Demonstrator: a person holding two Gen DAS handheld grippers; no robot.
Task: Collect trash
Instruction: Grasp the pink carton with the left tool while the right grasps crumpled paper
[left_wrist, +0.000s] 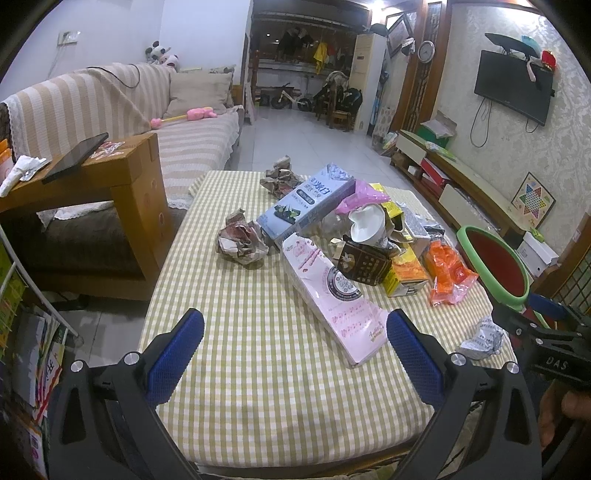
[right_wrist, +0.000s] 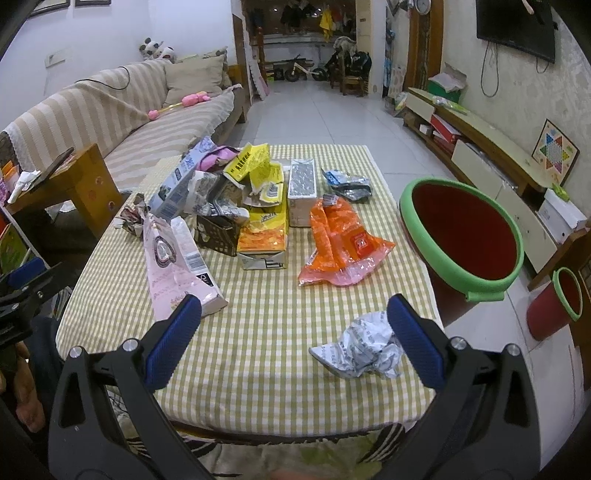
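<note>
The trash lay heaped on the checked tablecloth (right_wrist: 258, 332), and I place everything by the big red bin with the green rim (right_wrist: 461, 236), which stood off the table's right edge, tilted toward me; what I could see of its inside was bare red wall, with no litter showing. A smaller red bin with the same green rim (right_wrist: 554, 302) sat on the floor beyond it to the right, mouth turned my way, its contents not clear. Nearest the big bin, just left of it on the cloth, was a crumpled silver-white wrapper (right_wrist: 360, 349), touching the inner face of my right claw's right finger. Further left of the bin lay an orange plastic bag (right_wrist: 340, 240), then a yellow-orange carton (right_wrist: 264, 236), a dark brown box (right_wrist: 218, 230) and a long pink packet (right_wrist: 173, 266). Behind those, farther still from the bin, were a pale blue box (left_wrist: 306, 203), a crushed white paper cup (left_wrist: 367, 223) and two balls of crumpled paper (left_wrist: 242, 240). My right claw (right_wrist: 293, 339) hung spread wide over the near cloth, gripping nothing. My left claw (left_wrist: 295, 354) was likewise spread and empty, with the pink packet's near end just inside its right finger.
</note>
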